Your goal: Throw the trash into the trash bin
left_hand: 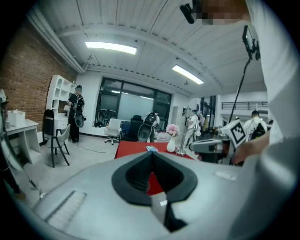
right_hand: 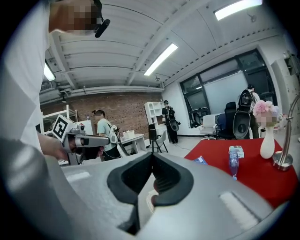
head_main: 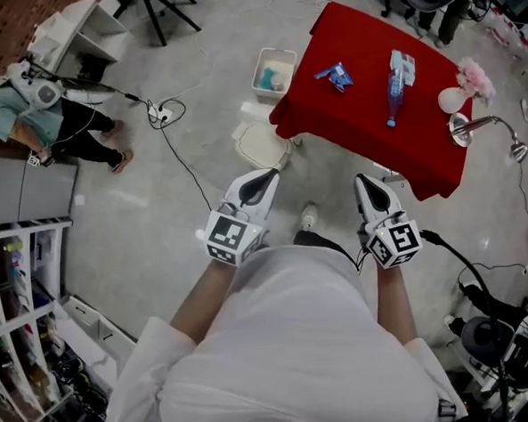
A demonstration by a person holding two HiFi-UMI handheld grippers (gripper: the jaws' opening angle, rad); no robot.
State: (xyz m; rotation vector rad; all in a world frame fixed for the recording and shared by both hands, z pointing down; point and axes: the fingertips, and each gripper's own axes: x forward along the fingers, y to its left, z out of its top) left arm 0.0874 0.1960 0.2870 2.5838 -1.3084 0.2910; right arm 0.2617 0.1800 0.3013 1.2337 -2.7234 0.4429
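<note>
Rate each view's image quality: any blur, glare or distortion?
Head view: even light, sharp red table, wide-angle bending at edges. Left gripper view: fisheye, black corners, ceiling light blown out, left gripper soft up close. Right gripper view: same fisheye; bottle in focus.

Ahead of torso (head_main: 281,338): left tool (head_main: 267,175) and right tool (head_main: 365,183) side by side, apart, pointing forward, slightly down. Jaws of each closed together, nothing gripped. left forearm (head_main: 198,299), right forearm (head_main: 391,296) bare, extended.

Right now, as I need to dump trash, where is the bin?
In the head view, the white bin stands on the floor beside the red table, at its left edge, near the blue wrapper on it.
</note>
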